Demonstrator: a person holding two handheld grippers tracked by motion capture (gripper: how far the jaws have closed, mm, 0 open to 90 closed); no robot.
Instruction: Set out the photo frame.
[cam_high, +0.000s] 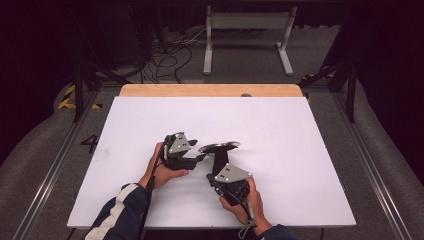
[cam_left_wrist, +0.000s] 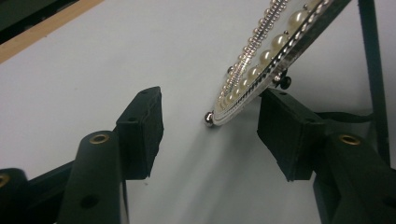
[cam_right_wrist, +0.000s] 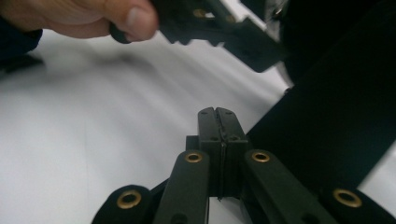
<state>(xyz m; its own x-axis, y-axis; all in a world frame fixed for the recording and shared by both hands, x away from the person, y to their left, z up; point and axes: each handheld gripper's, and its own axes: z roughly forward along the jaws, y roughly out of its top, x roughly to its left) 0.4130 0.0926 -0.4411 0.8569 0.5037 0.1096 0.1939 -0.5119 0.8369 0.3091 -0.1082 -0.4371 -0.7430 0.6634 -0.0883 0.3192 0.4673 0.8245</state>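
Pearl-edged disc (cam_high: 219, 146) stands near the middle of my white counter (cam_high: 300, 150) on a black stand (cam_high: 220, 161), tilted, between my two tools.

Far left, on the floor beside the counter, a painted "4" (cam_high: 90, 143) is the only writing I can read.

My left tool (cam_high: 200, 157) reaches toward the disc from its left side. In the left gripper view its jaws stand partly apart, at a middling gap (cam_left_wrist: 210, 130). The disc's rim (cam_left_wrist: 261, 60), set with a row of pearls and a line of small silver beads, comes down between them. It is close by the right-hand pad, but I cannot tell if they touch.

My right tool (cam_high: 216, 169) sits just below the stand, and its jaws are pressed together (cam_right_wrist: 218, 116) with nothing visible between them. The stand's broad black strip (cam_right_wrist: 336, 116) runs just beside them.
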